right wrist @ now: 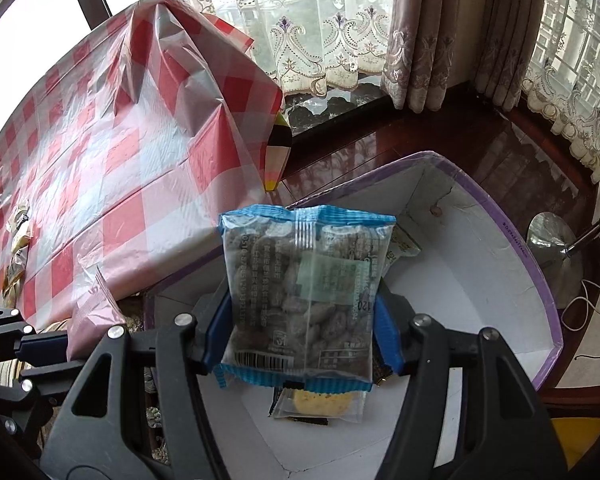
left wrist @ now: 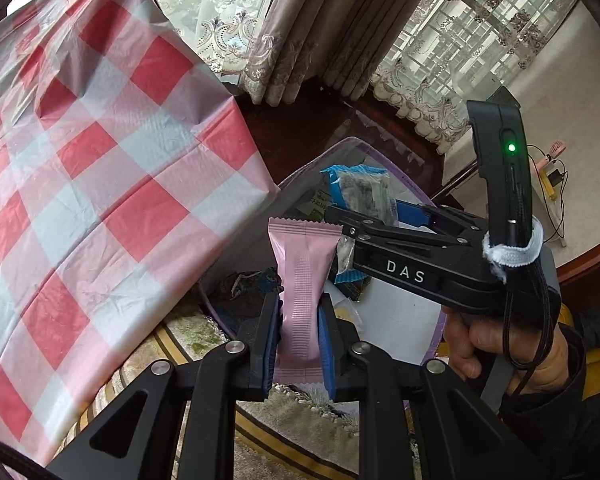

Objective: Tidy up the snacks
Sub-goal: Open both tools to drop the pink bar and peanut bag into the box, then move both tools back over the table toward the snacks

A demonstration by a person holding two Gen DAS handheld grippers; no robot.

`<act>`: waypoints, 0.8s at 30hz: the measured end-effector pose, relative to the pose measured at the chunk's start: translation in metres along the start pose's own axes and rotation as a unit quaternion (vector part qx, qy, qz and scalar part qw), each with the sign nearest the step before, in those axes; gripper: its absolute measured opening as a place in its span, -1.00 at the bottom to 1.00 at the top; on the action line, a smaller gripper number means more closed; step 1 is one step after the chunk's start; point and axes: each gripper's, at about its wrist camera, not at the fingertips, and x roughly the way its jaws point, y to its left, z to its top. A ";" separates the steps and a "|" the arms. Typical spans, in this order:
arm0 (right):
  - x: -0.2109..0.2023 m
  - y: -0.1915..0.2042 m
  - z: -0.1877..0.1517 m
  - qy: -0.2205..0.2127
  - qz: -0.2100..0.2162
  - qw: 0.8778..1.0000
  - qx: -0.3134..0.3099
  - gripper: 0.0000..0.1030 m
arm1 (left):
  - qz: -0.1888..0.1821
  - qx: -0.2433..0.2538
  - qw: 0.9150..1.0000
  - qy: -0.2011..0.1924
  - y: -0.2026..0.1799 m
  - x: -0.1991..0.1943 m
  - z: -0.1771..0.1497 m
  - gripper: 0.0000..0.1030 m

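Holding blue-edged snack bag point(right wrist: 304, 300) over purple-rimmed box point(right wrist: 540, 280); cracker packet point(right wrist: 320, 404) inside.

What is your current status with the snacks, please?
Left hand-held gripper shut on pink packet. Right hand-held gripper shut on blue-edged snack bag, above white box. Nothing blocking the box.

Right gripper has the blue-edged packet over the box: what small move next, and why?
Probably lower it a little and open the fingers. The right gripper holds the blue-edged snack packet above the white floor of the purple-rimmed box, where a yellow cracker packet already lies. The left gripper, gripping the pink packet, can follow.
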 end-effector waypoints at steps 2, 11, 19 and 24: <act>-0.001 -0.001 0.001 0.000 -0.002 1.000 0.001 0.33 | -0.013 0.000 1.000 0.010 -0.003 0.003 -0.001 -0.55; -0.006 0.003 0.004 -0.007 -0.001 1.000 -0.006 0.38 | -0.015 -0.005 1.000 0.011 -0.002 0.002 -0.003 -0.21; -0.007 0.016 0.003 -0.002 0.009 1.000 -0.025 0.39 | -0.006 -0.024 1.000 -0.003 0.011 -0.005 -0.005 -0.21; -0.009 0.034 0.002 0.001 0.016 0.999 -0.041 0.39 | 0.007 -0.041 0.999 -0.018 0.024 -0.016 -0.012 -0.21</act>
